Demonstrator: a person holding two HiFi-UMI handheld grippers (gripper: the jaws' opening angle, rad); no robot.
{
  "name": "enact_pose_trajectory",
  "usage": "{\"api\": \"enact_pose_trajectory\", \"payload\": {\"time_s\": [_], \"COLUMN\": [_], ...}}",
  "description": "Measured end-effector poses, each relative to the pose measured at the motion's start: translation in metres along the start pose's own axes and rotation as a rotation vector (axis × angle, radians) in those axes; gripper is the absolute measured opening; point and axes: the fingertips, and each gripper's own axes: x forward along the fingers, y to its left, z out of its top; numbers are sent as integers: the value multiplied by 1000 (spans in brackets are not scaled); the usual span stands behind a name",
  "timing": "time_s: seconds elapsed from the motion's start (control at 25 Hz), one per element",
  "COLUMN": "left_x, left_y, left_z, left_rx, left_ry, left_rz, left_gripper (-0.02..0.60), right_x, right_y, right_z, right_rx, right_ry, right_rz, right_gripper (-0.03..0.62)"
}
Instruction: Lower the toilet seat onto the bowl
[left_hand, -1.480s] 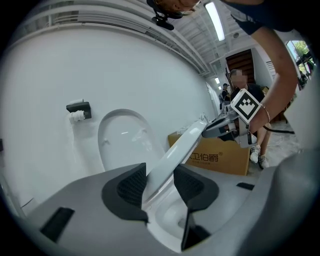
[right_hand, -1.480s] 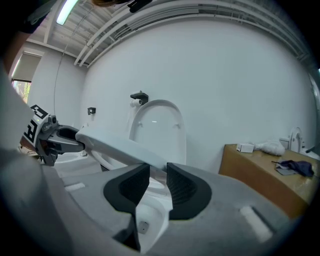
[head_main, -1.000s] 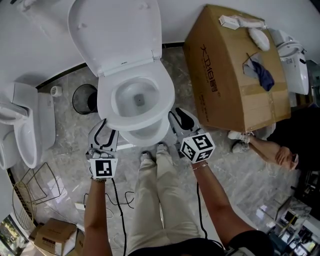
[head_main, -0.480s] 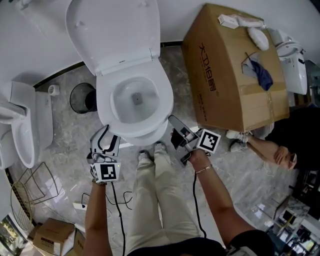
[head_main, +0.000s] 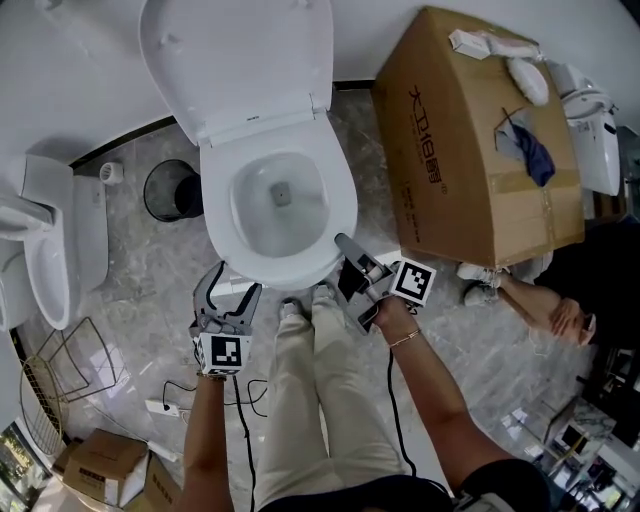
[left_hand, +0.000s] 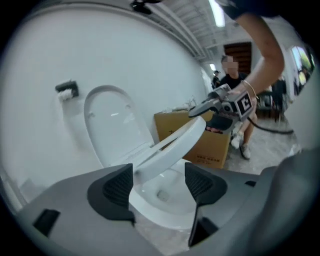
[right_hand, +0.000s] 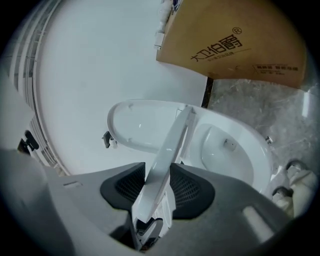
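Roughly halfway is a fair reading of the job. The toilet seat (left_hand: 175, 145) is off the upright lid (head_main: 240, 50) but not yet down. In the left gripper view it slants over the bowl (left_hand: 166, 215), hinge end low at the back and front end high, with a clear gap beneath it. What seems left is to carry the front end the rest of the way down until the ring lies flat on the rim, then let go.

The right gripper (head_main: 347, 270) holds the seat's front edge, at about 5 o'clock of the bowl in the head view. Its jaws have just been closing, and the right gripper view shows both ribbed pads pressed on the thin edge of the seat between them.

The left gripper (head_main: 235, 282) hangs at about 7 o'clock of the bowl, apart from it. Its jaws have just been opening and stand spread with nothing pinched; the toilet shows only beyond the gap.

The seat itself is a glossy white oval ring, slim in profile, hinged at 12 o'clock under the lid.
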Motion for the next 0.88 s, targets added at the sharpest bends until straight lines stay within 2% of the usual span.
{"api": "enact_pose_trajectory", "payload": {"time_s": [0.12,0.2,0.28,0.32,0.36,0.48,0.52,0.64,0.68,0.76,0.88], "left_x": [-13,-18,-16,-13,-11,-3,-2,-4,-4,1,13], "left_y": [2,6,9,10,11,10,8,4,6,10,15], "left_z": [-20,-34,-42,-42,-41,-35,-39,-49,-44,-37,-32], "left_rx": [-324,-608,-912,-1036,-1127,-1282,-1358,-1684,-1744,-1789,-1807], "left_ry": [-2,-27,-86,-121,-151,-199,-214,-311,-357,-406,-416], "left_rz": [-11,-15,-47,-69,-92,-165,-187,-253,-283,-318,-335], "left_gripper": [310,310,313,314,314,313,314,328,330,331,331], "right_x": [0,-1,-4,-5,-5,-6,-5,-6,-7,-9,-10], "right_y": [-3,-7,-12,-14,-16,-18,-18,-22,-25,-28,-33], "right_z": [-1,-2,-3,-4,-5,-6,-5,-7,-8,-9,-10], "right_rx": [3,2,1,2,2,4,4,6,12,17,14], "right_ry": [-1,-1,-1,-1,-2,-5,-7,-5,-6,-9,-11], "right_rz": [-2,-4,-12,-17,-20,-20,-19,-30,-34,-38,-39], "right_gripper": [158,158,156,155,155,155,155,155,153,150,150]}}
